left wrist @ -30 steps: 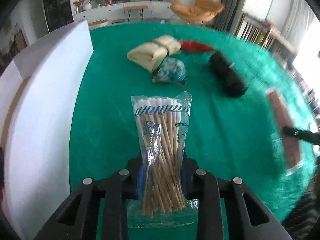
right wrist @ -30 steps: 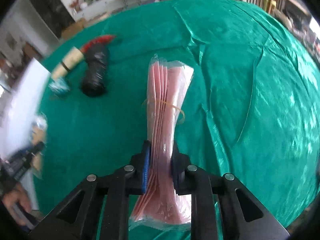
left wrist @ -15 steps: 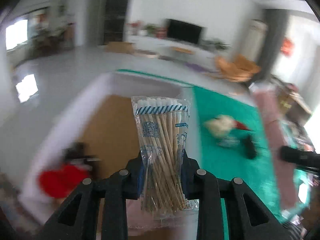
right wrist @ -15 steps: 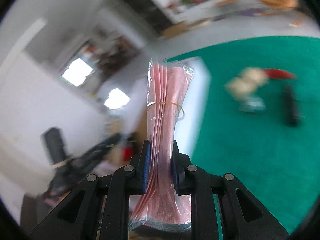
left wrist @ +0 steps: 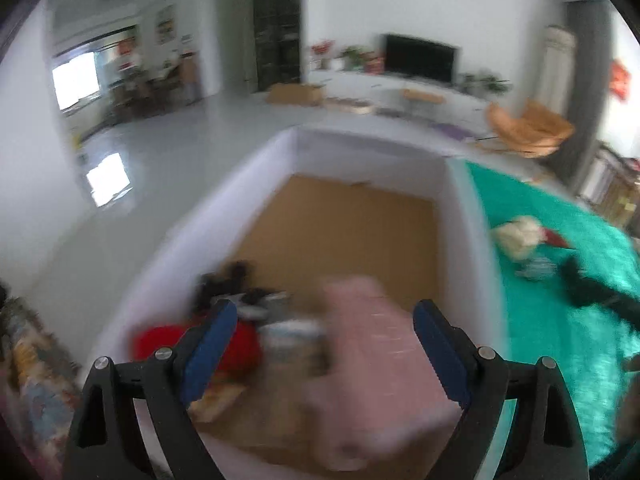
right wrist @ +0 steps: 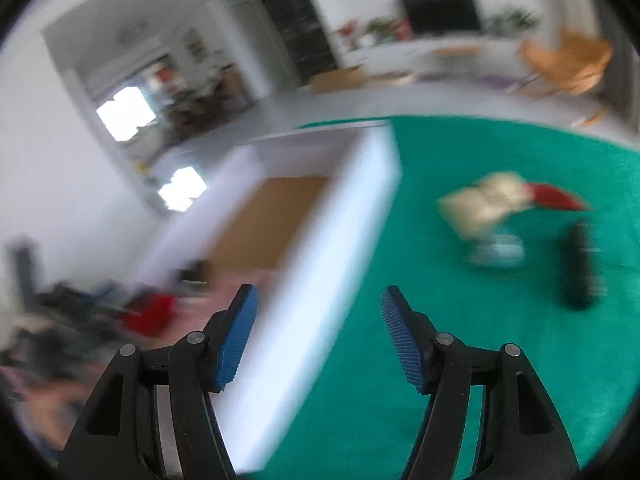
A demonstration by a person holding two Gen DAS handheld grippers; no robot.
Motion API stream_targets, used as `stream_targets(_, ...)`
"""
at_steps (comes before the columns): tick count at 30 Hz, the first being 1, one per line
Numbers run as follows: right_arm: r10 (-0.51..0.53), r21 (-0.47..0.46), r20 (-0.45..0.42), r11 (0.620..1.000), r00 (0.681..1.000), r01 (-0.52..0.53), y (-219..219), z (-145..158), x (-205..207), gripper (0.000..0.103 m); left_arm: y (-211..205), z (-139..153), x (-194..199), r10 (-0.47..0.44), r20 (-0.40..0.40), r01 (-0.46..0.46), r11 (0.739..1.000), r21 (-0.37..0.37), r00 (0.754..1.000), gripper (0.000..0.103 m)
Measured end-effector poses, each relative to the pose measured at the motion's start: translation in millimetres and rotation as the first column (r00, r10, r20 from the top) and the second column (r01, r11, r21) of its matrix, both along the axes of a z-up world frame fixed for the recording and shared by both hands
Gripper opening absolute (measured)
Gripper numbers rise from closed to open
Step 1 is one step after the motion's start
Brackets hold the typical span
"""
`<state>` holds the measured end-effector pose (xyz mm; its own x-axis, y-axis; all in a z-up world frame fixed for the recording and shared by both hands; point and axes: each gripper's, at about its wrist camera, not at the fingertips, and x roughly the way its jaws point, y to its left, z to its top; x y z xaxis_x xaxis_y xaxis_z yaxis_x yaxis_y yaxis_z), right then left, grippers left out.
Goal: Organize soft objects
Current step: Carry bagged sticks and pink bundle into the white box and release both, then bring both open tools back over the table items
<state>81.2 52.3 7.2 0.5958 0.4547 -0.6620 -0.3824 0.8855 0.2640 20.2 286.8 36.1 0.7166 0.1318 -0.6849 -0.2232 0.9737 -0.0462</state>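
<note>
**Both grippers released above the white box**

We see the left gripper [left wrist: 320,344] with its jaws spread wide, having just been opening; nothing is clamped between them. Beyond the jaws, a blurred pink packet [left wrist: 368,364] shows over the near end of the white box [left wrist: 460,216], free of both blue pads [left wrist: 210,344]. We cannot tell whether it rests on the box floor. A red item [left wrist: 240,344] and dark items [left wrist: 232,280] lie at the box's near left corner; blur hides their form.

The right gripper [right wrist: 318,336] also has its jaws apart, just opened, with only the box's right wall [right wrist: 320,280] showing between them. On the green table cover [right wrist: 460,320], near its far edge, lie a beige roll [right wrist: 484,204], a red piece [right wrist: 554,196], a pale blue bundle [right wrist: 498,252] and a black roll [right wrist: 580,268], all smeared.
</note>
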Motion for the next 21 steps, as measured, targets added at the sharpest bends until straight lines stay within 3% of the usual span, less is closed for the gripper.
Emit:
stream_targets(3, -0.15, -0.157, 0.041, 0.975, 0.988, 0.155, -52.0, -35.4, -1.0, 0.069, -57.8, 10.9, 7.9, -0.17, 0.046, 0.173, 0.983, -0.055, 0.984, 0.09)
stream_targets(6, -0.319, -0.276, 0.002, 0.911, 0.948, 0.308, -117.8, -76.6, -6.0, 0.069, -130.3, 5.6, 16.3, -0.367, 0.041, 0.369, 0.92, -0.135, 0.929, 0.1)
stream_targets(10, -0.497, -0.356, 0.035, 0.804, 0.867, 0.476, -185.5, -102.0, -9.5, 0.069, -208.0, -46.5, 39.3, -0.505, -0.062, 0.485, 0.851, -0.202, 0.861, 0.102)
stream_targets(12, -0.538, -0.365, 0.042, 0.776, 0.842, 0.514, -208.6, -105.6, -15.4, 0.069, -234.0, -77.6, 60.3, -0.516, -0.108, 0.49, 0.848, -0.2, 0.85, 0.102)
stream_targets(14, -0.563, -0.37, 0.041, 0.759, 0.825, 0.536, -225.4, -108.1, -15.7, 0.069, -249.3, -100.2, 79.3, -0.499, -0.133, 0.476, 0.863, -0.172, 0.857, 0.102)
stream_targets(21, -0.592, -0.318, -0.002, 0.765, 0.806, 0.561, -241.6, -108.9, -16.4, 0.078, -256.6, -136.5, 127.4, -0.46, -0.168, 0.452, 0.888, -0.082, 0.872, 0.102)
